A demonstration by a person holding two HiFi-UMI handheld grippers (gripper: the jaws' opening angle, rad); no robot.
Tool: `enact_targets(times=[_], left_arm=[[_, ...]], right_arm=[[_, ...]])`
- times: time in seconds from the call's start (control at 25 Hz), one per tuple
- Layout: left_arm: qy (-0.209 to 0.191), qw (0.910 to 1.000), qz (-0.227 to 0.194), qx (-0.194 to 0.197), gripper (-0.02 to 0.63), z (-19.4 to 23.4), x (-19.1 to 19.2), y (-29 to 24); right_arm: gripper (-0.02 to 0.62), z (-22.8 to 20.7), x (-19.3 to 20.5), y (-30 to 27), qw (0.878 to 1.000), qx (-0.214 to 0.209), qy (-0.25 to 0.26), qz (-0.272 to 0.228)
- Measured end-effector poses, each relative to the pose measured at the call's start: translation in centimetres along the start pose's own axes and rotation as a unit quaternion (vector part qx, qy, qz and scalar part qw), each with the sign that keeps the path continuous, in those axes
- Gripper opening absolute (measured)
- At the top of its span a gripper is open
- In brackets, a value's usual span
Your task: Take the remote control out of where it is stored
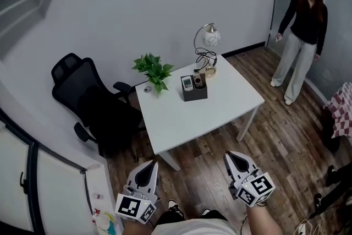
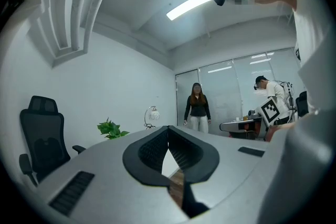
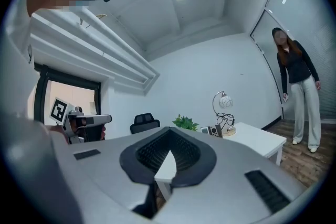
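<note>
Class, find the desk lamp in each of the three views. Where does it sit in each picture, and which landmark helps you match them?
Head view: the lamp stands upper centre, at the far corner of the table.
Left gripper view: lamp small, just left of centre, left of the standing person.
Right gripper view: lamp right of centre, on the table's far end.
Shared landmark: the plant, always left of the lamp.

White table [image 1: 220,104], black office chair [image 1: 82,93], potted plant [image 1: 154,70], lamp [image 1: 210,39], standing person [image 1: 302,30]

Pale remote control [image 1: 187,83] upright in black holder [image 1: 196,94] on white table [image 1: 187,121].
</note>
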State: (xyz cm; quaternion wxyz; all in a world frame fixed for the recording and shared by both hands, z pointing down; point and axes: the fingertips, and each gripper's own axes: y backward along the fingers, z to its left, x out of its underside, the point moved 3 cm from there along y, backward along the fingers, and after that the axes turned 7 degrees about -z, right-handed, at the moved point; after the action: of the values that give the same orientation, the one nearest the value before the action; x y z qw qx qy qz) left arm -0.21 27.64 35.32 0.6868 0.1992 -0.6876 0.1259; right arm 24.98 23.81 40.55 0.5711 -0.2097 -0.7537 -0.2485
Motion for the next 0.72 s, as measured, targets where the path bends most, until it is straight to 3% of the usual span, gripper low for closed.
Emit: enact_targets(times=[0.32,0.72], left_arm=[[0.011,0.9996,-0.002,0.025,0.008,3.5,2.2,-5.8],[0.017,0.9968,-0.011,0.078,0.008,14.3,3.2,-14.4]], right_arm=[[0.011,-3.1,0.8,-4.3,1.000,0.025,0.012,0.009],[0.011,-4.4,-0.1,-17.3,0.996,0.068,0.053,0.018]])
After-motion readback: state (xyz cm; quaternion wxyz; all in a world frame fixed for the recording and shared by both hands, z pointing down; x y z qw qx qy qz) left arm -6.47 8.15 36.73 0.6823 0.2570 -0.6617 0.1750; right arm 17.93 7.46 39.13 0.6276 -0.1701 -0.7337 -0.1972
